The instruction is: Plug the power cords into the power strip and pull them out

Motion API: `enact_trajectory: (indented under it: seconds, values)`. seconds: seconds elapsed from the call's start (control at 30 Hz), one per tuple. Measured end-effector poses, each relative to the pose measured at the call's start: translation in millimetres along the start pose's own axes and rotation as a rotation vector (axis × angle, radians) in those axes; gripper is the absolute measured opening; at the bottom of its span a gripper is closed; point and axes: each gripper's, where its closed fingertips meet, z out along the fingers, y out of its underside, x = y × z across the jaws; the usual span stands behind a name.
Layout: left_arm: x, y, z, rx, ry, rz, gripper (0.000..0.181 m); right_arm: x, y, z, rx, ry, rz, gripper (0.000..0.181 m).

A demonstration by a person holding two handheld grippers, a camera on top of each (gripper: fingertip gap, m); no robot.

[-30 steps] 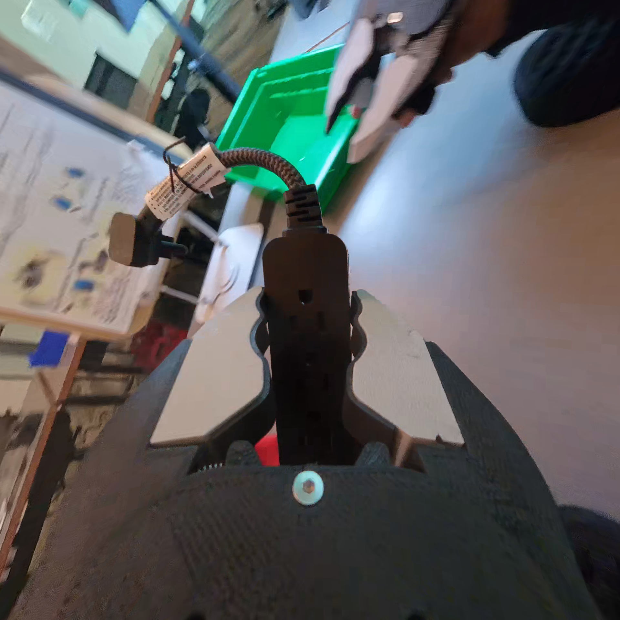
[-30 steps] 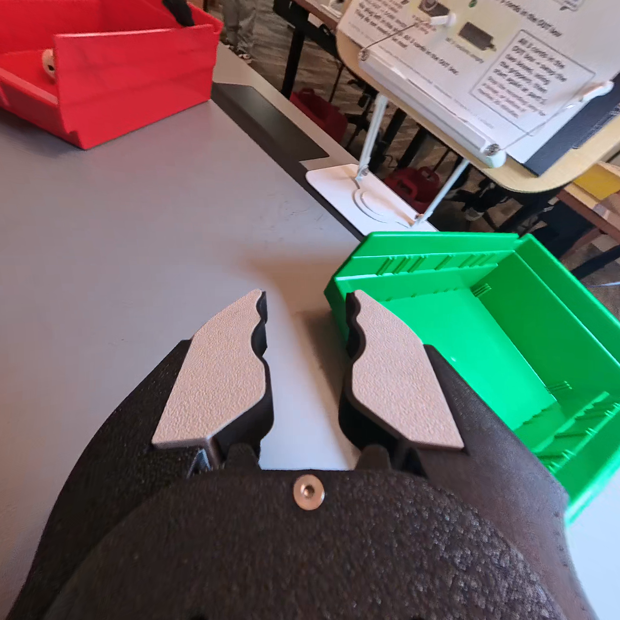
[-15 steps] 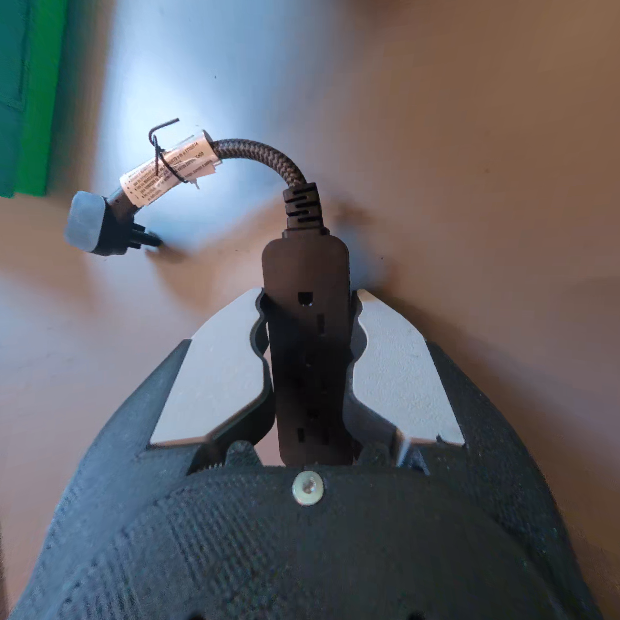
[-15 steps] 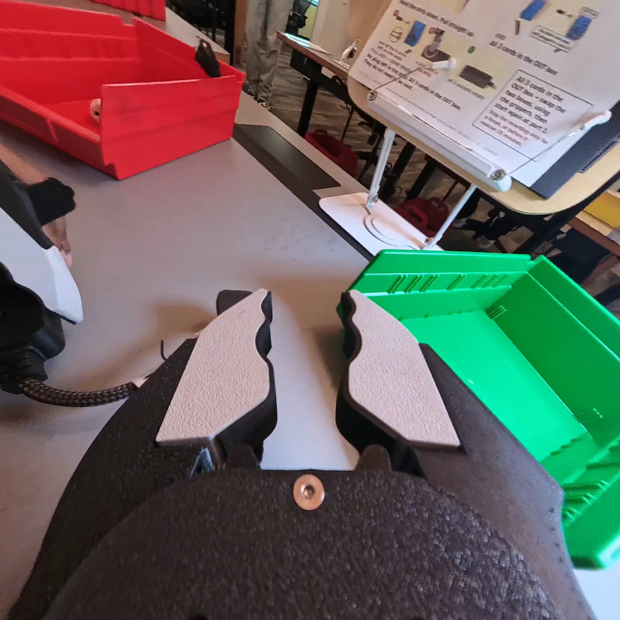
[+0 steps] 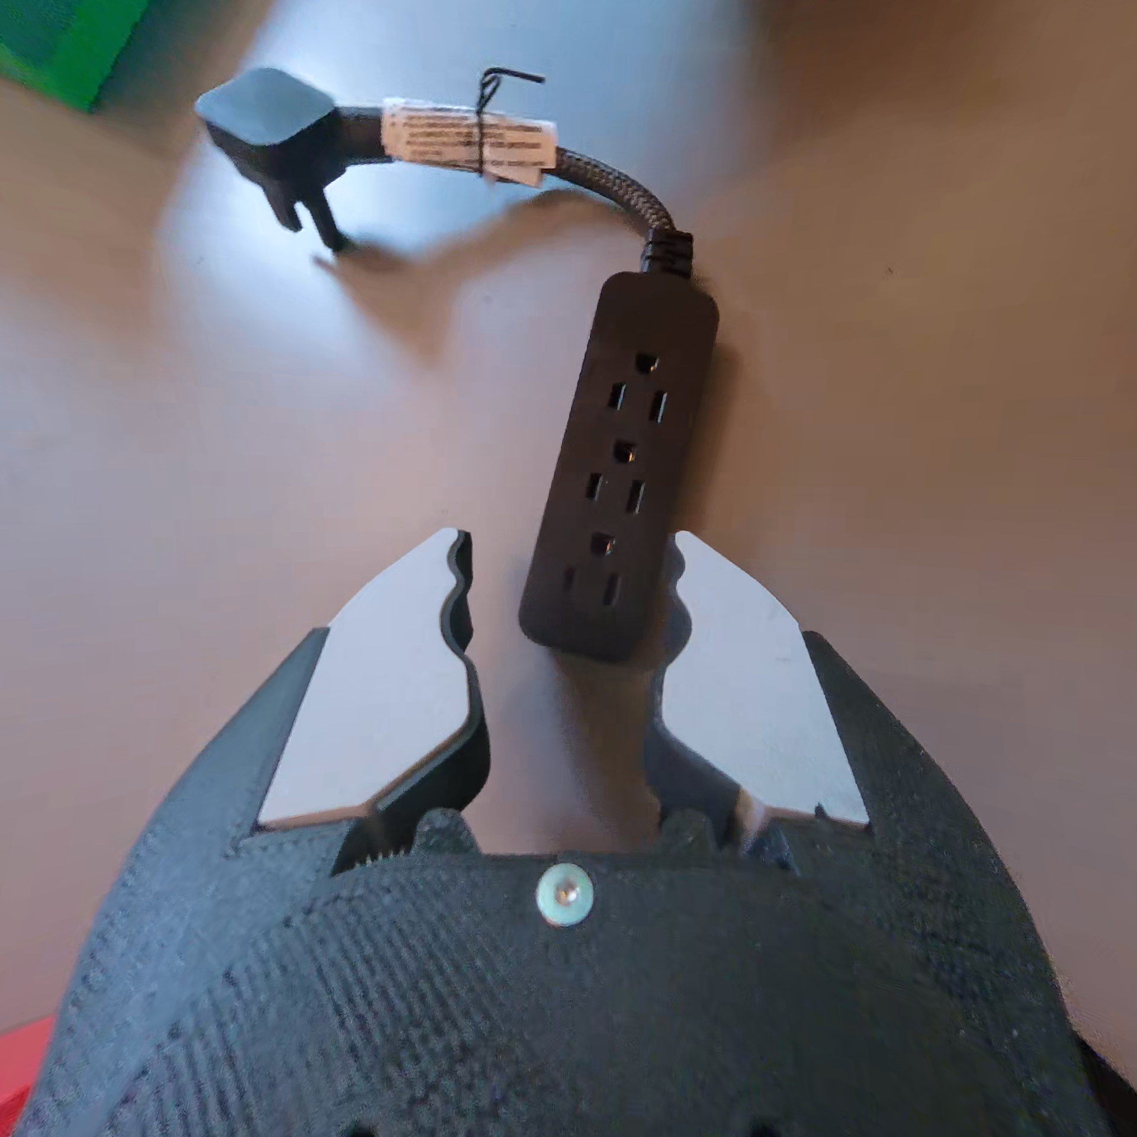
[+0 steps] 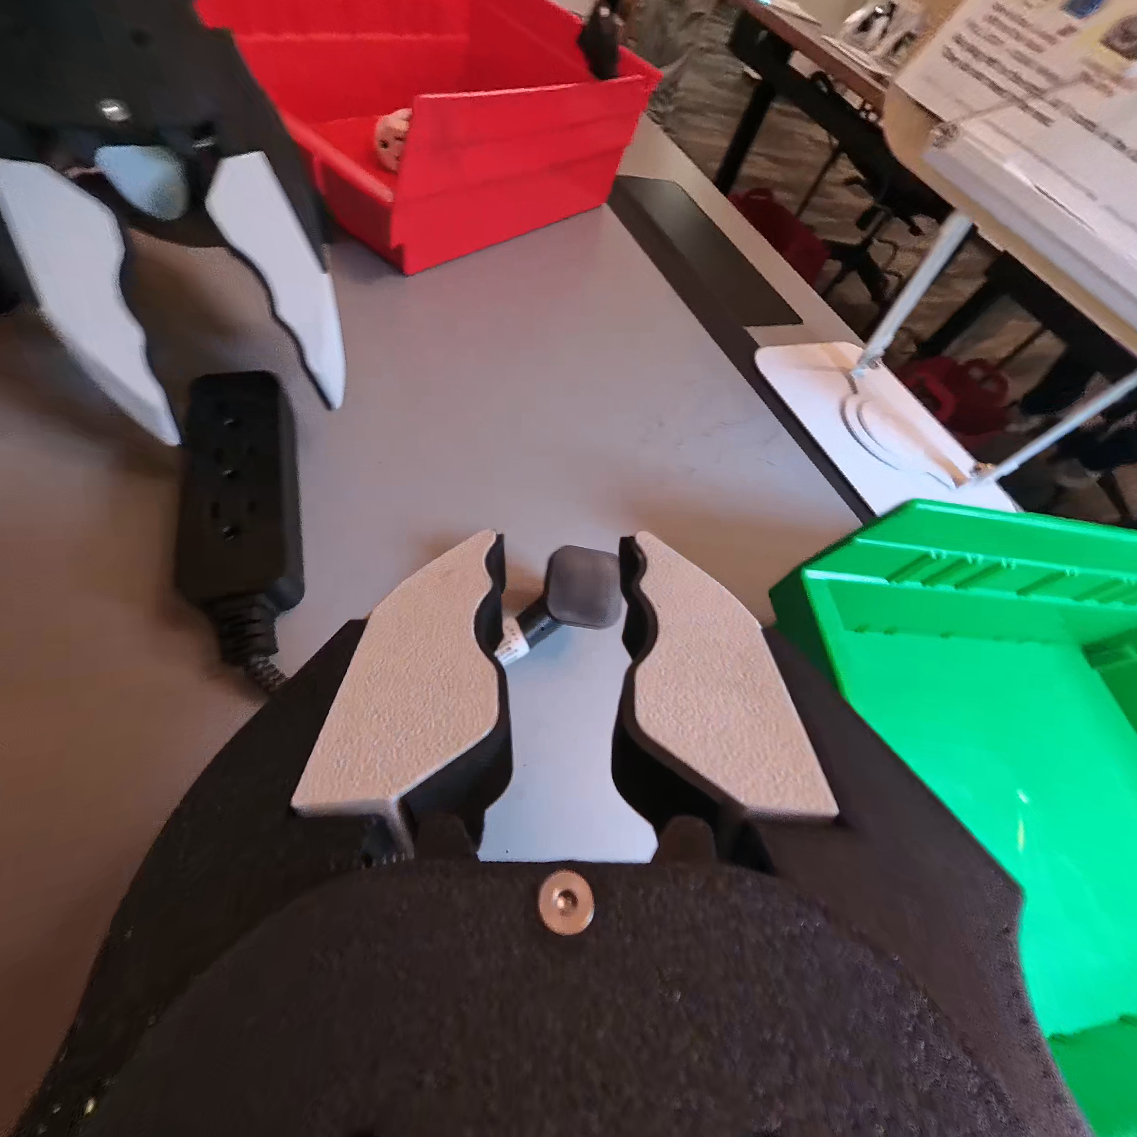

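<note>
Left gripper point(image 5: 569, 590) spread wide, holding nothing; power strip point(image 5: 621, 474) flat on the table point(image 5: 184, 430), near end between its fingertips. Right gripper point(image 6: 561, 590) also apart and empty, the strip's plug point(image 6: 583, 587) between its tips. Green bin point(image 6: 960, 707) right, red bin point(image 6: 492, 135) far back.

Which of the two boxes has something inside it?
The red box. A small pinkish thing sits inside it, while what shows of the green box looks empty.
</note>
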Motion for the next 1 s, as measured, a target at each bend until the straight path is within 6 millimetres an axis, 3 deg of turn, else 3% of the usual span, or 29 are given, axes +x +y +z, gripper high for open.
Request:
enact_trajectory:
  seconds: [0.17, 0.33, 0.47, 0.6, 0.8, 1.0]
  values:
    - [-2, 14, 9, -0.045, -0.008, -0.015, 0.055, -31, -4, 5, -0.023, -0.114, -0.078, 0.033]
    - [-10, 7, 15, -0.032, -0.055, -0.004, 0.051, -51, -1, 7, -0.043, -0.219, -0.108, 0.037]
    - [-24, 0, 18, -0.013, -0.106, 0.027, 0.050, -59, 12, 11, -0.125, -0.268, -0.111, 0.052]
    - [-26, -2, 22, -0.004, -0.062, 0.102, 0.049, -66, 30, 19, -0.245, -0.278, -0.171, 0.063]
    - [-29, -8, 27, 0.025, -0.035, 0.131, 0.048, -87, 46, 28, -0.365, -0.358, -0.218, 0.060]
    - [-37, -9, 23, 0.075, -0.085, 0.128, 0.049, -90, 51, 43, -0.399, -0.338, -0.257, 0.044]
